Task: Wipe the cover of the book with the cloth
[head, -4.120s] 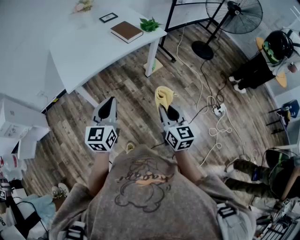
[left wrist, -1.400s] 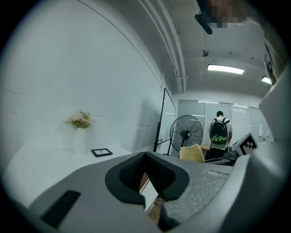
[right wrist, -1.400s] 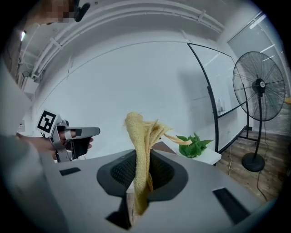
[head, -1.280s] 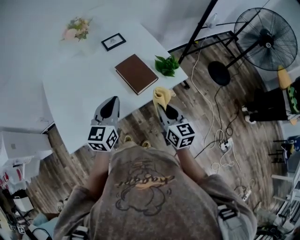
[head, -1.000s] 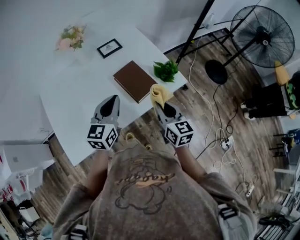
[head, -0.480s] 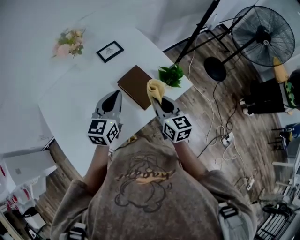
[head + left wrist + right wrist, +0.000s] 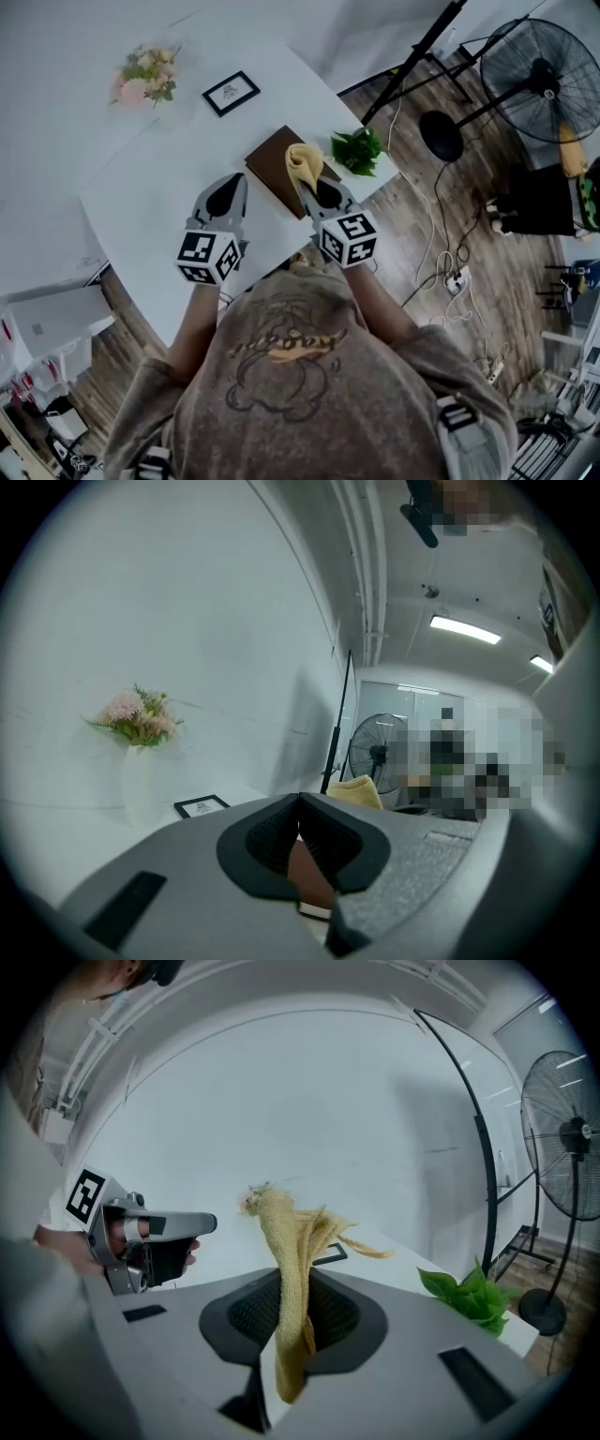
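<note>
A brown book (image 7: 269,161) lies on the white table (image 7: 141,178) near its right edge. My right gripper (image 7: 315,190) hovers over the book's near end, shut on a yellow cloth (image 7: 303,159) that stands bunched above the jaws. In the right gripper view the cloth (image 7: 292,1260) hangs pinched between the pads. My left gripper (image 7: 228,187) is over the table to the left of the book, shut and empty. In the left gripper view, a strip of the book (image 7: 306,874) shows past the closed jaws, and the cloth (image 7: 357,790) is at the right.
A green plant (image 7: 358,150) sits at the table's right corner, beside the book. A small picture frame (image 7: 232,93) and a vase of flowers (image 7: 145,75) stand farther back. On the wood floor to the right are a standing fan (image 7: 539,66), a black stand pole (image 7: 412,56) and cables (image 7: 441,253).
The person has walked up to the table. Both grippers have moved from above the floor to above the table, and the cloth now sits over the book.
</note>
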Available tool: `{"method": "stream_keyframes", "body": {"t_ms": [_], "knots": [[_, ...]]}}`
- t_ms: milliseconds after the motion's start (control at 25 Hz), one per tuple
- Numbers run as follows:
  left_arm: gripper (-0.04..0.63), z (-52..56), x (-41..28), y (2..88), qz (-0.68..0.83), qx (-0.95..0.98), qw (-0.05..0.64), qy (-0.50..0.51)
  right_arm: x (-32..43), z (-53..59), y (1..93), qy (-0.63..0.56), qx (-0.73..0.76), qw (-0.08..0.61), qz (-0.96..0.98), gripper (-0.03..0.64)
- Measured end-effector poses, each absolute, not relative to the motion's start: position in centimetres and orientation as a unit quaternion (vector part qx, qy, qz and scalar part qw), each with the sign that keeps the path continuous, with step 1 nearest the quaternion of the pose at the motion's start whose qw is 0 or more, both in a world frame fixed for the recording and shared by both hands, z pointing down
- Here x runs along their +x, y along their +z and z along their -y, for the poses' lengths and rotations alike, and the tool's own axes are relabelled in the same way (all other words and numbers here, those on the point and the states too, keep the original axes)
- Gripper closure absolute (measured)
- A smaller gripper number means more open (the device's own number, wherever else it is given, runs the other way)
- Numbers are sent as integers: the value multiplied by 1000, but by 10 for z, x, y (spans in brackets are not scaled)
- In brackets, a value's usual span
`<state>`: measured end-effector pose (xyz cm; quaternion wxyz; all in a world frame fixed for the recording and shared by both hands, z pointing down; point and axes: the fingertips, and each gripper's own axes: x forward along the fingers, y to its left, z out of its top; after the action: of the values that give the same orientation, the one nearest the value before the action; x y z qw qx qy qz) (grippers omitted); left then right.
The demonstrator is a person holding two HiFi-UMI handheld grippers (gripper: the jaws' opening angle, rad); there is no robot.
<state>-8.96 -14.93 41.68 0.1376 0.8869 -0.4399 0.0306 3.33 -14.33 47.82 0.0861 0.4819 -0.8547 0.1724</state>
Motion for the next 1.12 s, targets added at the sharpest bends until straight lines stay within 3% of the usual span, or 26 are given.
{"method": "stream_keyframes", "body": {"t_ms": [680,1120], "knots": [[592,164,-130,423,507,850,143,27,-57,229,545,177,368,169,897,555],[592,170,-148,432,526,836,154,30,-82,255,608,173,342,266,884,555]]}}
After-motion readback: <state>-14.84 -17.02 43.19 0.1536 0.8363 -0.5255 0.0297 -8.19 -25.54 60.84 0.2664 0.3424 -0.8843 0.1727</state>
